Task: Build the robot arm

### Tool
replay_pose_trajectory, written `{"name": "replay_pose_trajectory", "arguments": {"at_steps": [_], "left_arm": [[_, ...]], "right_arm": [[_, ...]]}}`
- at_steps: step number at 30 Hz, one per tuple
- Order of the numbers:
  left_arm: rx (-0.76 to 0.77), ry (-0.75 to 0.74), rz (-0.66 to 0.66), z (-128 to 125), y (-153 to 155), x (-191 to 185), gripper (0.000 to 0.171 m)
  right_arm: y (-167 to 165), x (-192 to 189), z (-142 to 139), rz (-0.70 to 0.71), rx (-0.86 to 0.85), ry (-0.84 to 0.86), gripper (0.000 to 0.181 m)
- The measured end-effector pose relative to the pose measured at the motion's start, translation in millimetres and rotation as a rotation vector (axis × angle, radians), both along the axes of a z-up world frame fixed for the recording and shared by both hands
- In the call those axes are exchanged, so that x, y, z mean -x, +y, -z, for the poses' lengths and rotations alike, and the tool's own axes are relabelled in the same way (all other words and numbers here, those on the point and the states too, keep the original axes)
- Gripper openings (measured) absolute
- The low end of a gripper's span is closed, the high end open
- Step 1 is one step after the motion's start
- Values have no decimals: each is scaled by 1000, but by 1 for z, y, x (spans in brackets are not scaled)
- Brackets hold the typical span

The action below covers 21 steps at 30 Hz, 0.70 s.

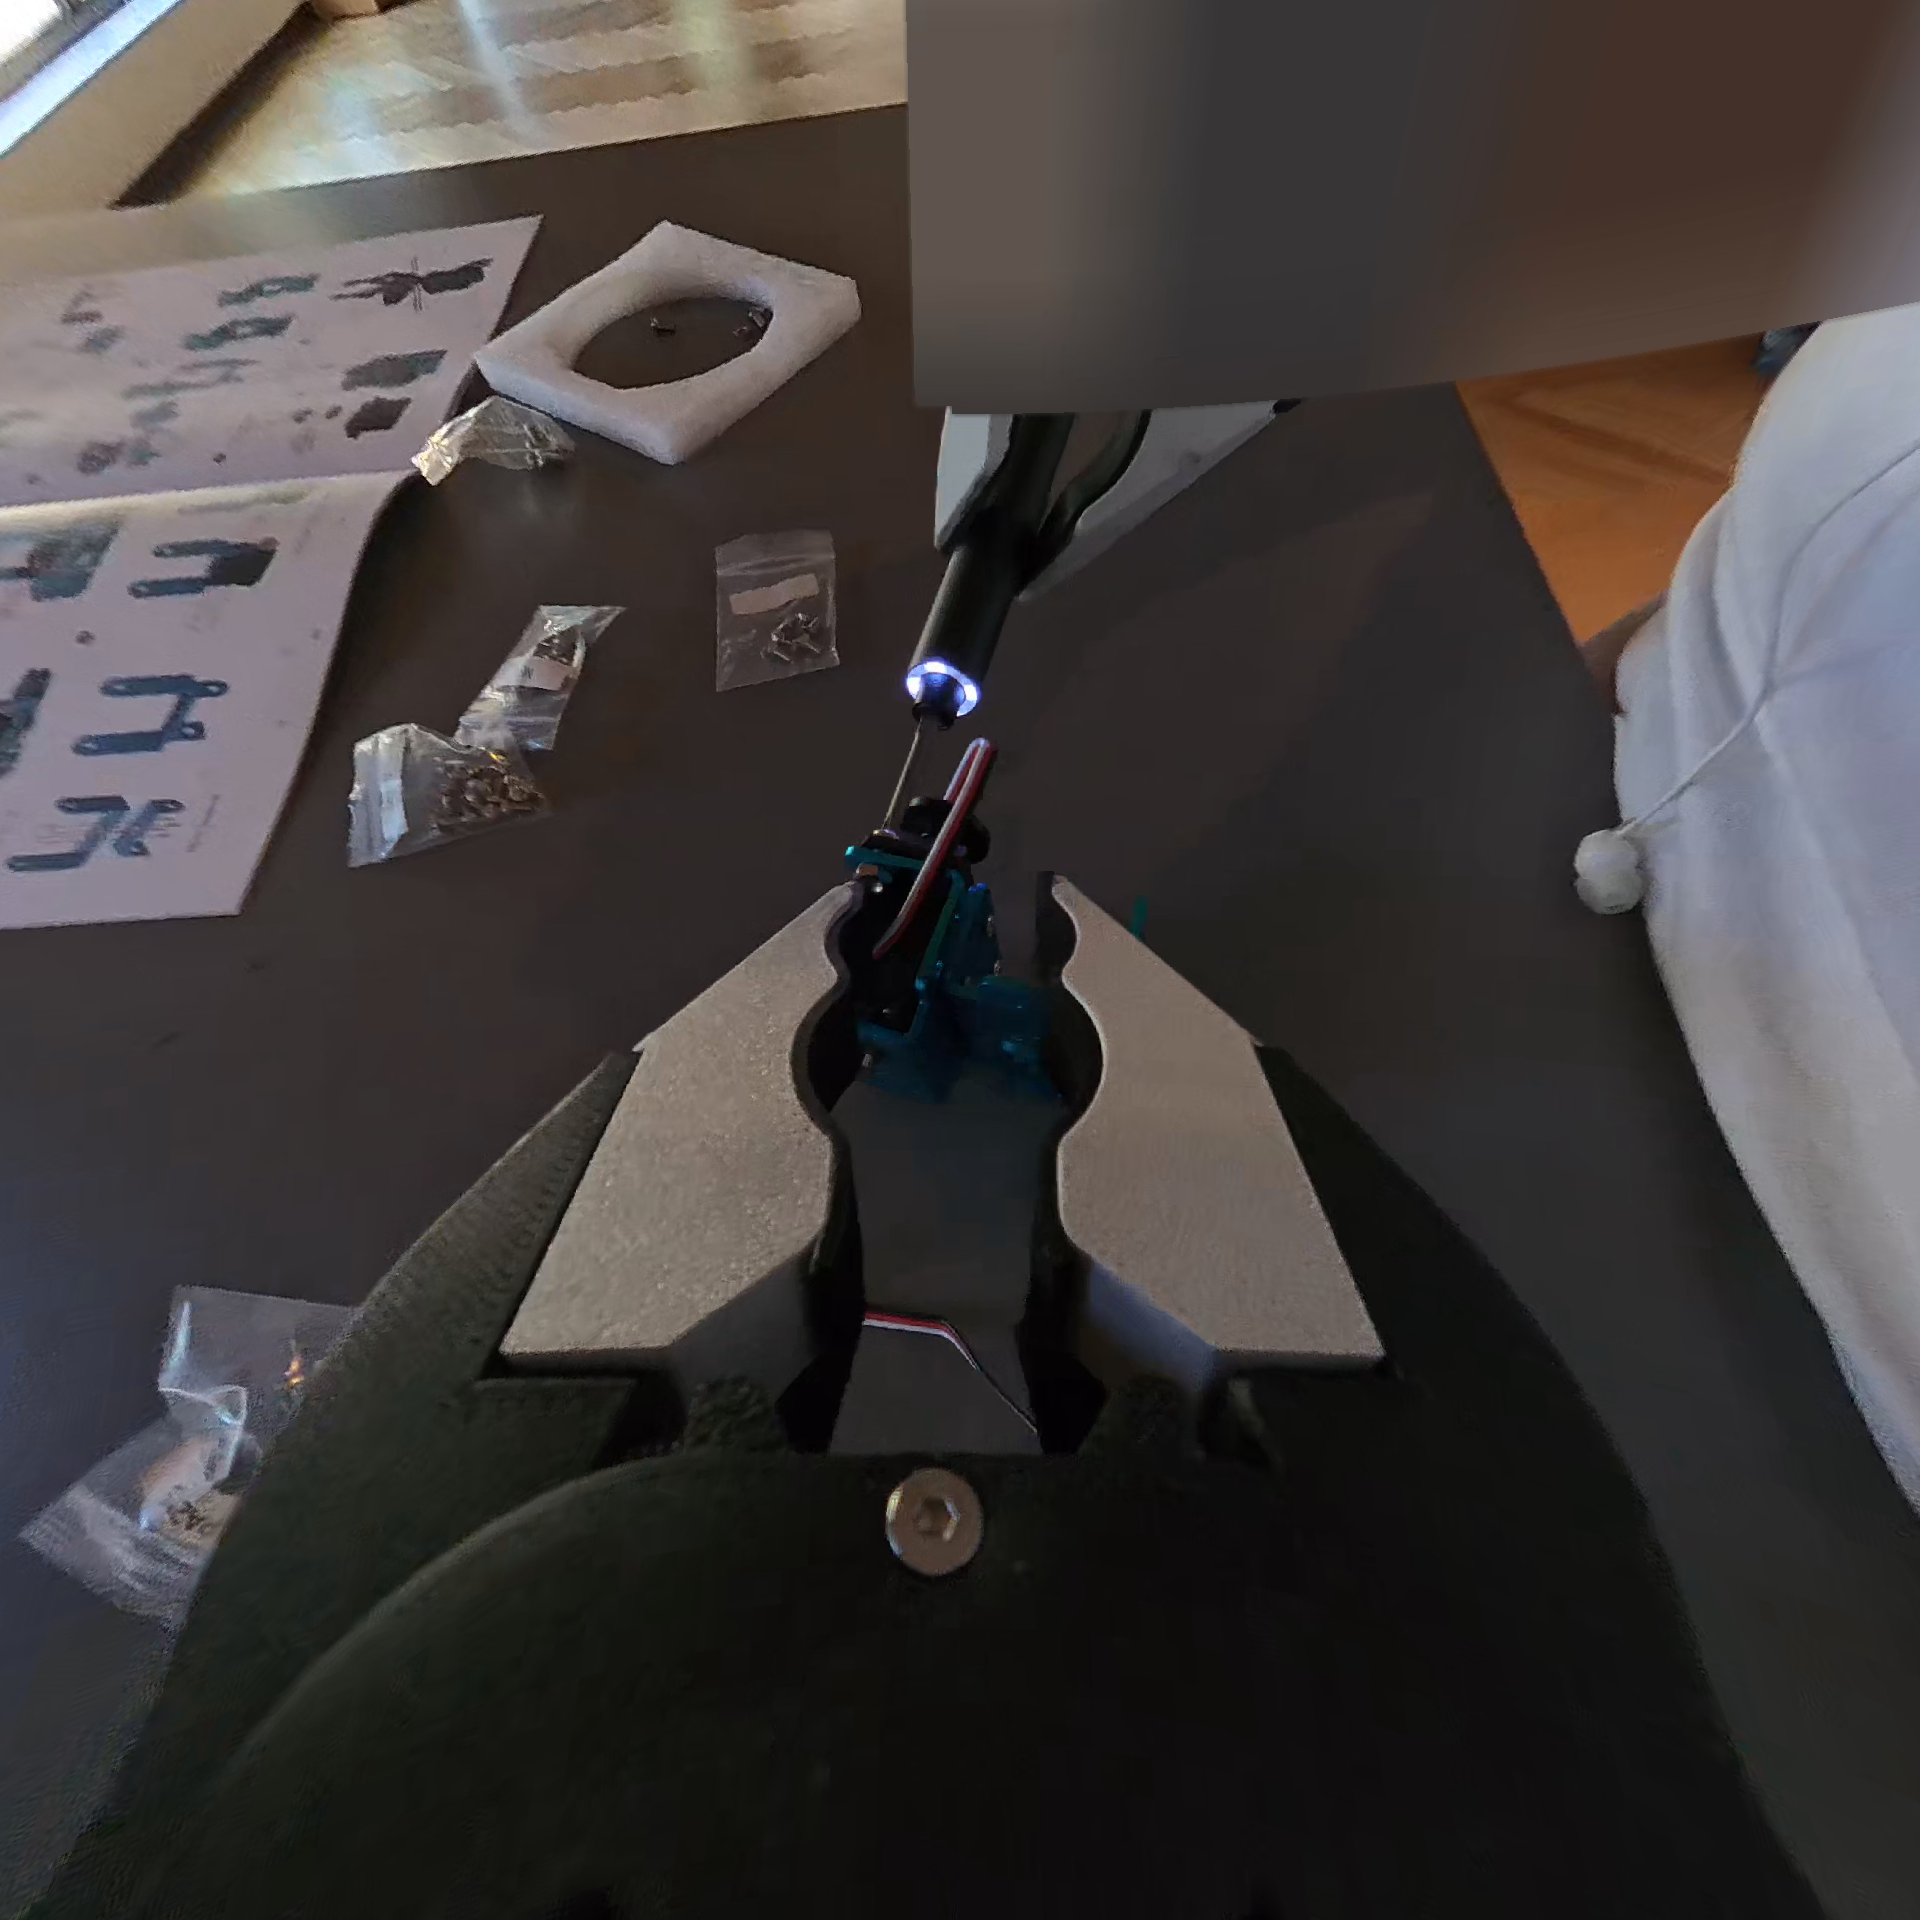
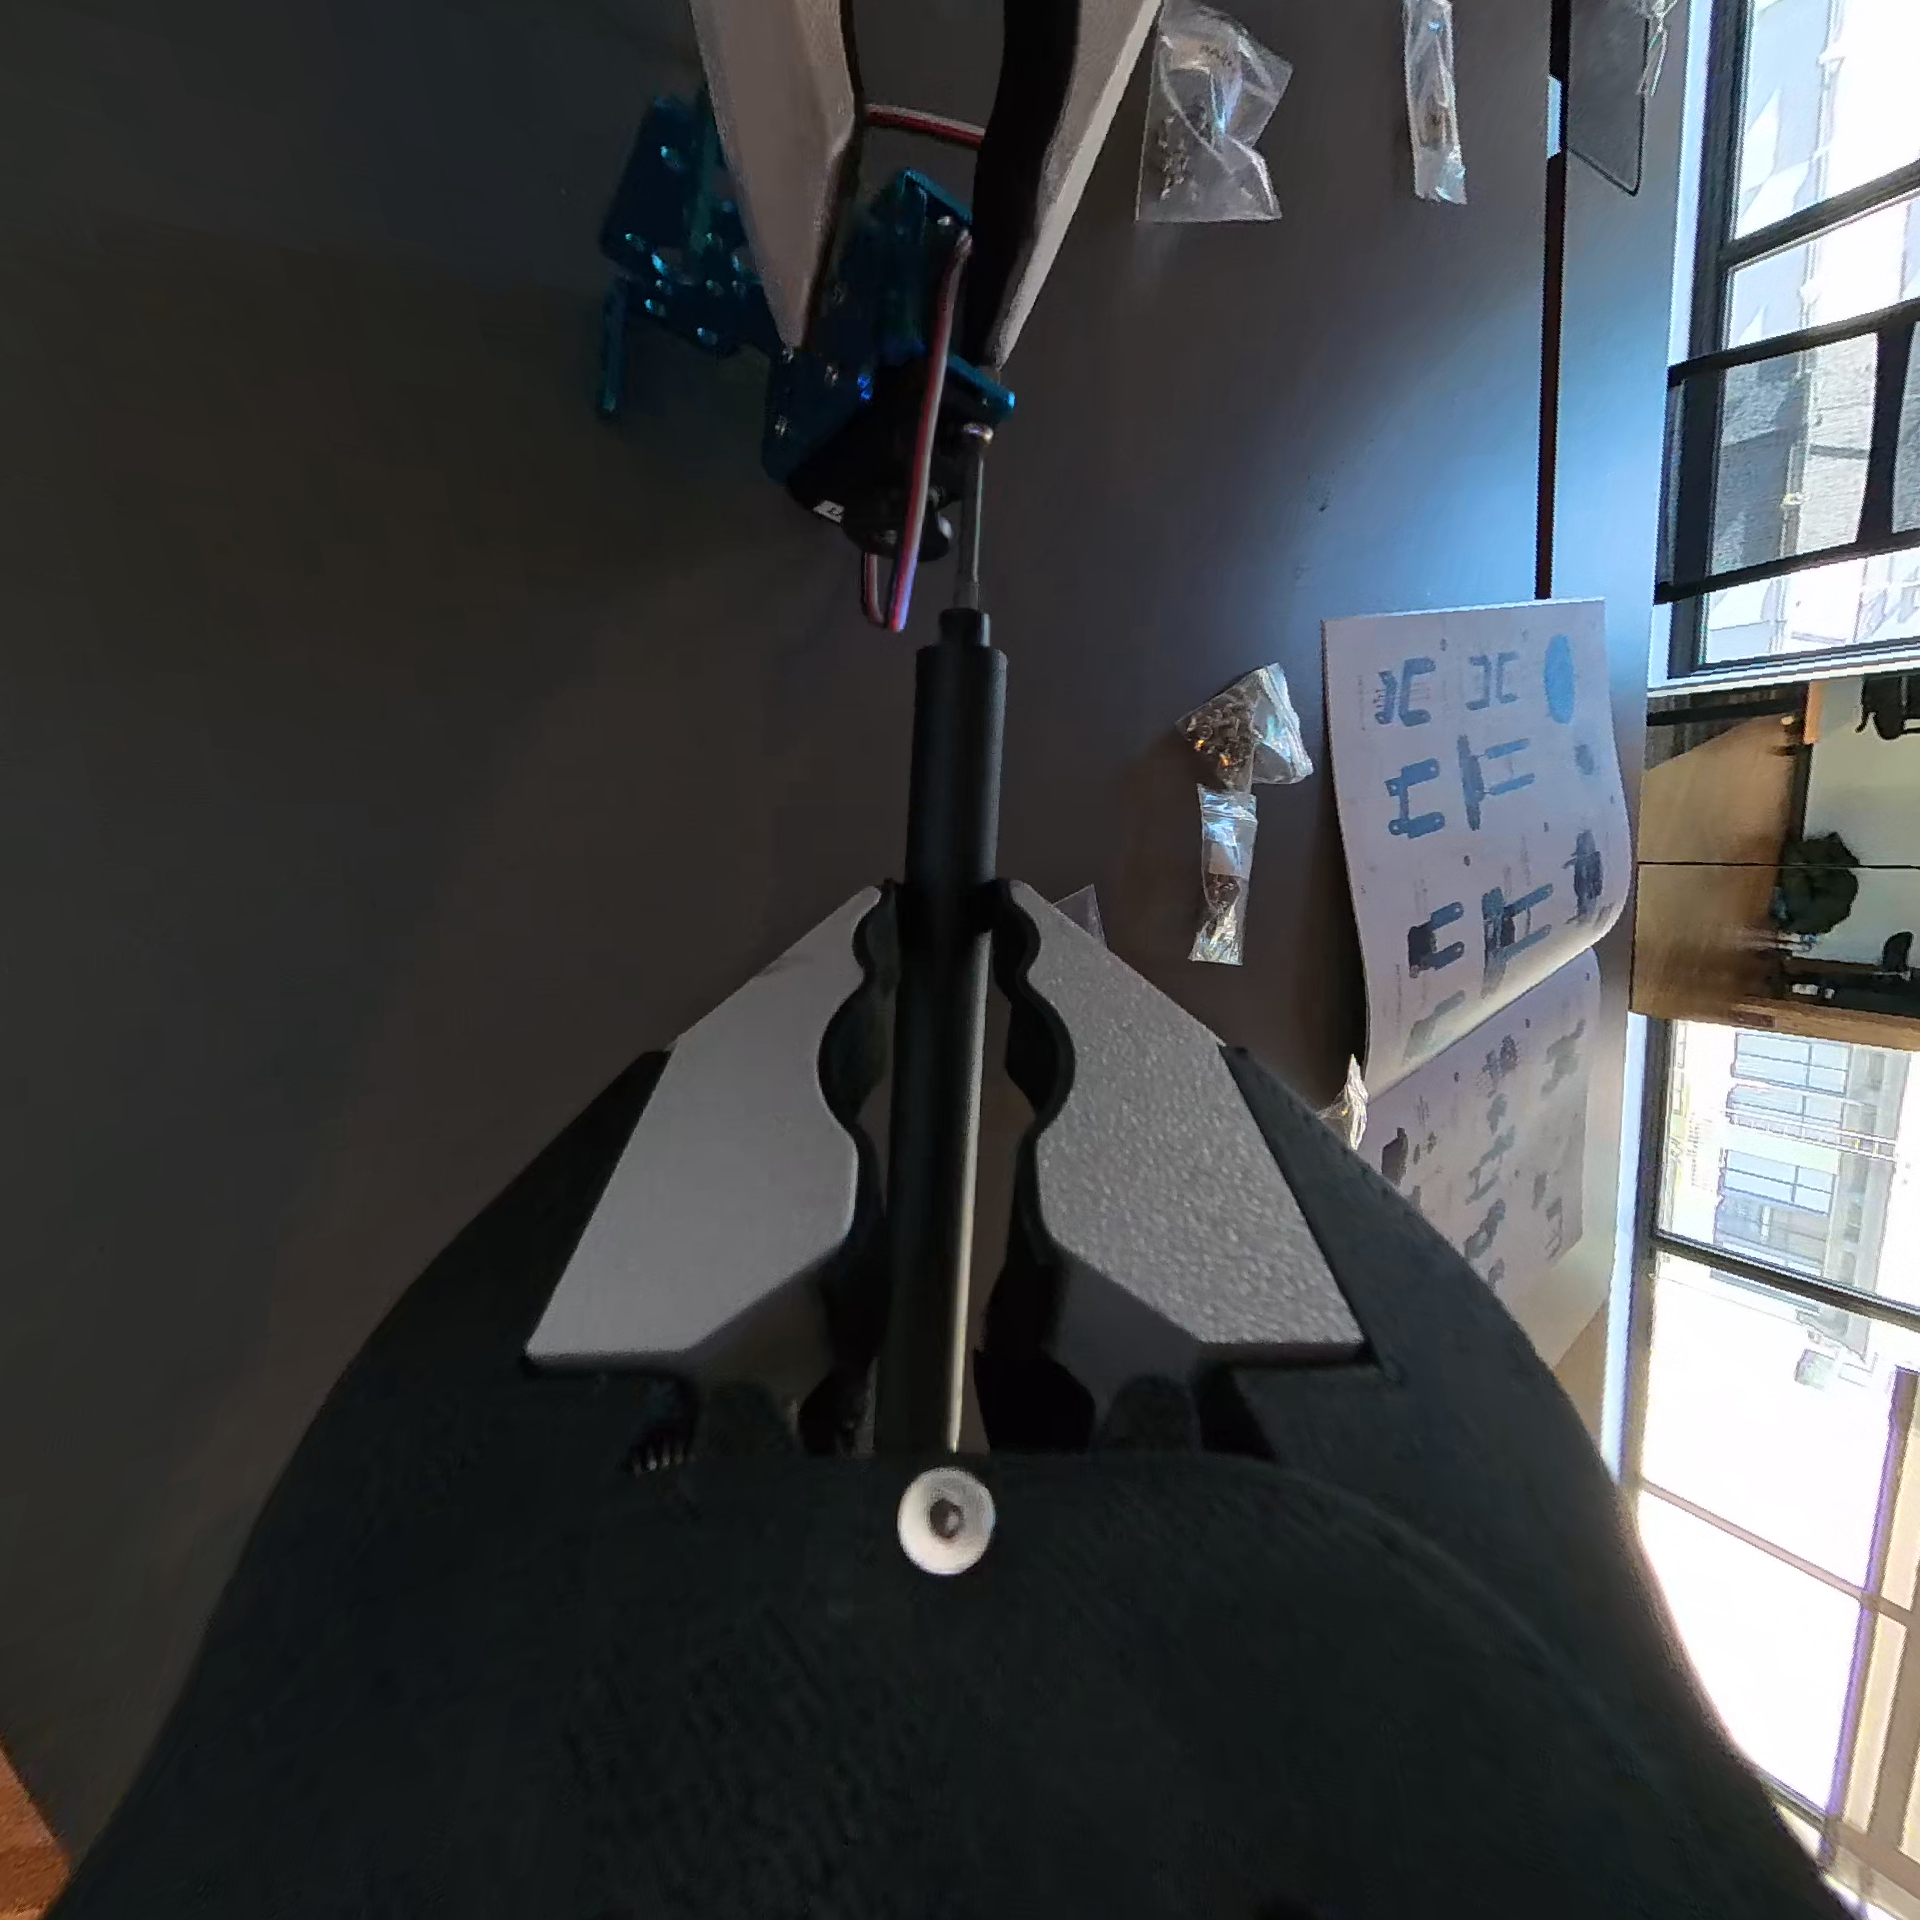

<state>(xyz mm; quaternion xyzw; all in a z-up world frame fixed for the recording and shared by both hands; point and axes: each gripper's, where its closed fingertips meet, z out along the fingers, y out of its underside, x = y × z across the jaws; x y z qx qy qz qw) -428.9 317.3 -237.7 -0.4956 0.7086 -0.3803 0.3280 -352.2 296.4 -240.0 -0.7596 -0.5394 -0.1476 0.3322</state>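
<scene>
My left gripper (image 1: 951, 899) is shut on a blue metal bracket assembly (image 1: 961, 997) that carries a black servo with a red, white and black wire. It holds the assembly on the dark table (image 1: 1299, 831). My right gripper (image 2: 945, 894) is shut on a black electric screwdriver (image 2: 951, 748). The driver's thin bit touches a screw at the edge of the blue bracket assembly (image 2: 821, 405). In the left wrist view the screwdriver (image 1: 966, 613) shows a lit ring at its tip, with the right gripper (image 1: 997, 561) behind it. The left gripper (image 2: 891, 351) shows at the top of the right wrist view.
Several small plastic bags of screws (image 1: 777, 613) lie left of the work. A white foam square (image 1: 675, 332) and printed instruction sheets (image 1: 187, 582) lie beyond them. A person's white garment (image 1: 1787, 831) is at the right table edge. Another bag (image 1: 197, 1455) lies near left. The white foam square (image 1: 675, 332) is about 25 cm from my right fingertips and 35 cm from my left.
</scene>
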Motion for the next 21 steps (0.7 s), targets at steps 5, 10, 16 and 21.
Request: {"name": "replay_pose_trajectory", "arguments": {"at_steps": [5, 10, 16, 21], "left_arm": [[27, -18, 4, -9, 5, 10, 32], [157, -133, -39, -40, 27, 13, 8], [226, -1, -39, -11, 32, 3, 3], [278, 34, 22, -6, 22, 3, 6]], "right_arm": [[1, -1, 1, -2, -3, 0, 17], [1, 0, 0, -8, -5, -4, 17], [1, 1, 0, -12, -5, -5, 18], [0, 1, 0, -16, -3, -12, 18]]}}
